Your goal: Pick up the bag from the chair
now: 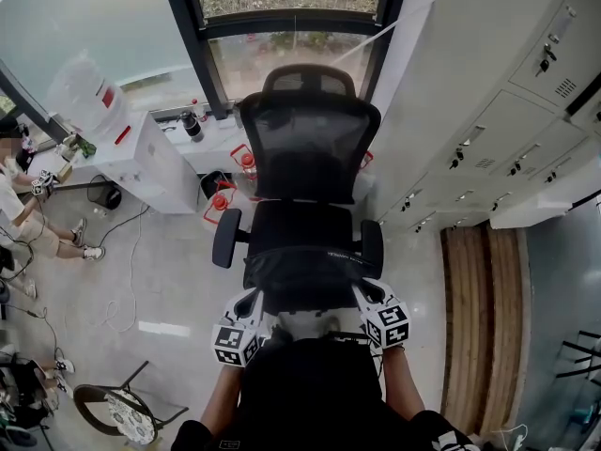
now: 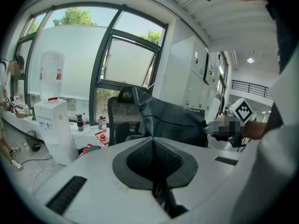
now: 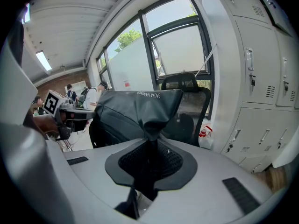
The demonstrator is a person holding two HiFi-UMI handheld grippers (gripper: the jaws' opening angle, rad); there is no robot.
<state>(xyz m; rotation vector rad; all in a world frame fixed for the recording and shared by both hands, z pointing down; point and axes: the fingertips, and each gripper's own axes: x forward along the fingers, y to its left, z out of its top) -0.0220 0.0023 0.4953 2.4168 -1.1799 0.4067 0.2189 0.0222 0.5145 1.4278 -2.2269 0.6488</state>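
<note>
Head view: the black bag (image 1: 305,272) is at the front edge of the office chair (image 1: 310,148) seat.

Left gripper view: the left hand-held gripper (image 2: 153,143) is clenched on one upper corner of the bag.

Right gripper view: the right hand-held gripper (image 3: 150,143) pinches the other. The bag looks soft, limp and probably light, so these corner holds suit it.

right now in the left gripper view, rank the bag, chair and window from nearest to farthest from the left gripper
1. bag: its fabric is pinched in the shut left gripper, straight ahead.
2. chair: right behind the bag, slightly to the left.
3. window: behind the chair, at the far wall.
</note>
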